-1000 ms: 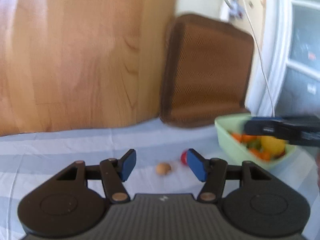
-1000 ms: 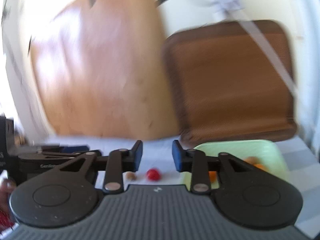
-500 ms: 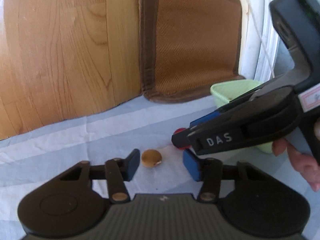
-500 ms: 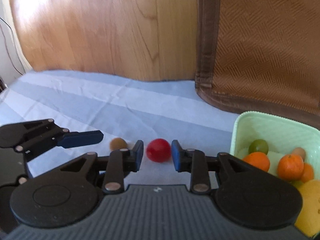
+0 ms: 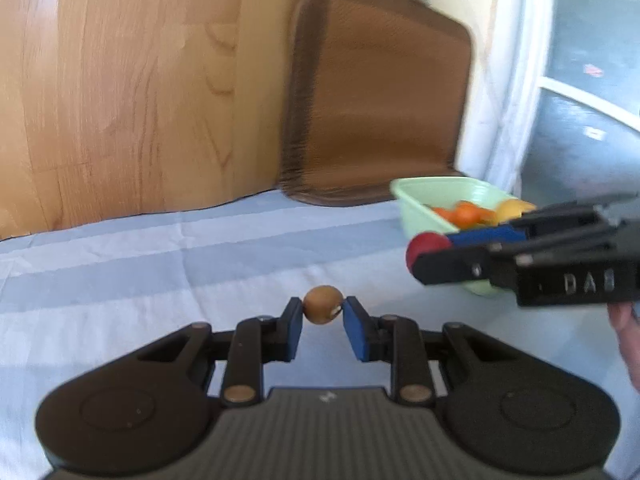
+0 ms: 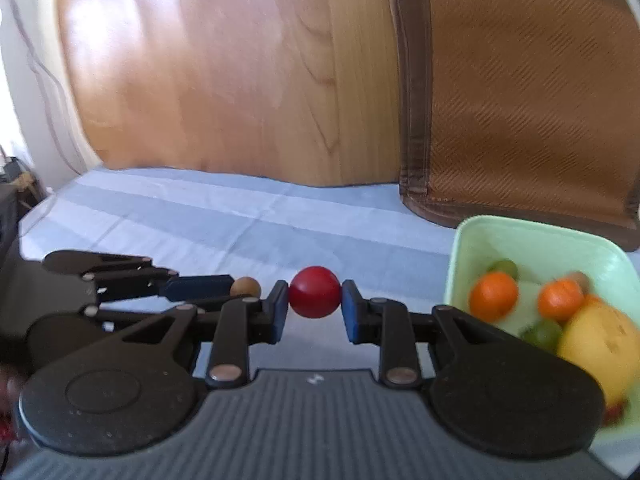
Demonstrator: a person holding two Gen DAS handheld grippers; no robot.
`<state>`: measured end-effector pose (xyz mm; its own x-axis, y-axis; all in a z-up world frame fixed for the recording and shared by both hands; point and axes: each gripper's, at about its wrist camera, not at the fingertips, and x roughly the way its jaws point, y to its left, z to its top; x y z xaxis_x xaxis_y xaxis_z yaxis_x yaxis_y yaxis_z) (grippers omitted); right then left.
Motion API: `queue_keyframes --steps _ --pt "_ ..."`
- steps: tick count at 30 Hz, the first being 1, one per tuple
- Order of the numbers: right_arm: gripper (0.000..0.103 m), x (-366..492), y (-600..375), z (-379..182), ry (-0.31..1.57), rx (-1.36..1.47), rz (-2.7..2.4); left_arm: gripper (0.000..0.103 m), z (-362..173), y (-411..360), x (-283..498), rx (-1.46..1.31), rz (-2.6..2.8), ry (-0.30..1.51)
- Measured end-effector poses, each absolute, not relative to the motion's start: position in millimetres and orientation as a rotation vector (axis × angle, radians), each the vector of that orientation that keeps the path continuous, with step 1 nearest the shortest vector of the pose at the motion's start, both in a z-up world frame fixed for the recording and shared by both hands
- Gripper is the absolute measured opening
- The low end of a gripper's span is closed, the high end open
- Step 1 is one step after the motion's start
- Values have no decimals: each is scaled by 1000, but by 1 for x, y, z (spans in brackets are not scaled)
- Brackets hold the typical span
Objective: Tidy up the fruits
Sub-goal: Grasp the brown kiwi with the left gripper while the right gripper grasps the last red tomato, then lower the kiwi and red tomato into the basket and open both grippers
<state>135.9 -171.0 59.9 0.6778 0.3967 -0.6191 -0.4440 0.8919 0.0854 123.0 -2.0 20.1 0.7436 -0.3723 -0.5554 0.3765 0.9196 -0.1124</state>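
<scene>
My left gripper (image 5: 322, 312) is shut on a small brown fruit (image 5: 322, 309) and holds it above the blue striped cloth. My right gripper (image 6: 315, 300) is shut on a round red fruit (image 6: 315, 292). In the left wrist view the right gripper (image 5: 430, 254) is at the right with the red fruit (image 5: 426, 244) at its tip, just in front of the pale green tub (image 5: 416, 200). In the right wrist view the left gripper (image 6: 236, 286) is at the left with the brown fruit (image 6: 245, 286). The green tub (image 6: 472, 236) holds oranges (image 6: 493, 296), limes and a yellow fruit (image 6: 600, 340).
A brown woven cushion (image 5: 376, 92) leans on the wall behind the tub. A wooden panel (image 5: 132, 80) backs the blue striped cloth (image 5: 160, 264). A white window frame (image 5: 520, 80) is at the right. Cables hang at the far left of the right wrist view (image 6: 36, 72).
Both grippers closed on their fruits: the left took the brown fruit, the right the red one. Both fruits are lifted off the cloth, and the right gripper has moved towards the tub.
</scene>
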Motion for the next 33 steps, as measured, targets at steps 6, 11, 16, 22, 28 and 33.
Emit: queue_keyframes --steps 6,11,16,22,28,33 --pt "31 68 -194 49 617 -93 436 23 26 -19 77 14 -464 589" --pt "31 38 -210 37 586 -94 381 23 30 -38 62 47 -502 586" --pt "31 31 -224 42 522 -70 339 23 46 -56 66 37 -544 563" --pt "31 48 -249 60 429 -33 270 23 65 -84 97 41 -578 533" --pt "31 85 -262 55 422 -12 233 23 63 -114 149 23 -609 578" --pt "33 108 -264 42 451 -10 227 24 46 -132 185 12 -605 642"
